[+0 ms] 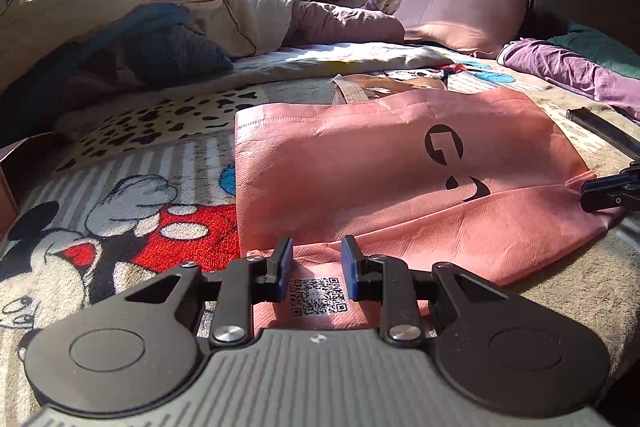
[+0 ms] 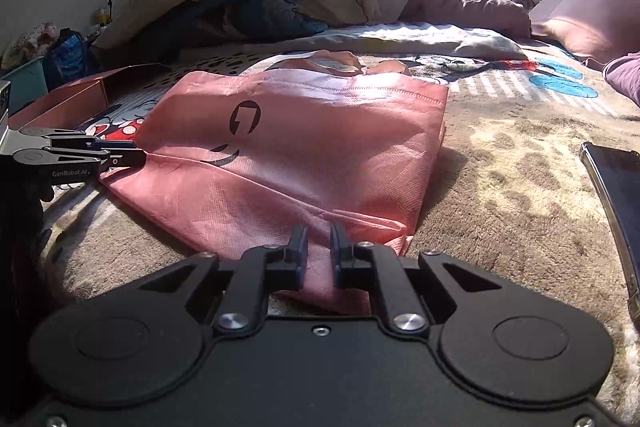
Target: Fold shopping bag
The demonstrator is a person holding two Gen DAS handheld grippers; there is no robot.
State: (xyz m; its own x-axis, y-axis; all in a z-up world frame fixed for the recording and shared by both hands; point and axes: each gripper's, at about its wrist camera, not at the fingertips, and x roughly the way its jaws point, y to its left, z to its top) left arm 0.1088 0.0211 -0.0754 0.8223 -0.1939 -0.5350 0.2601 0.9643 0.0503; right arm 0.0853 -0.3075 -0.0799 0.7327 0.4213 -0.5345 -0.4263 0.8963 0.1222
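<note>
Here, one pink shopping bag (image 1: 360, 163) lies flat on a cartoon-print blanket (image 1: 132, 211), and two grippers work its near edge. The left gripper (image 1: 316, 261) is clamped on the bag's left near corner, its blue pads (image 1: 286, 259) a little apart with fabric bearing a QR code (image 1: 318, 295) between them. The right gripper (image 2: 319, 247) is pinched nearly shut on the right near corner. "GenRobot.AI" is printed on the left gripper. The bag carries one black logo (image 2: 245, 117). A phone (image 2: 620, 195) lies right of the bag.
</note>
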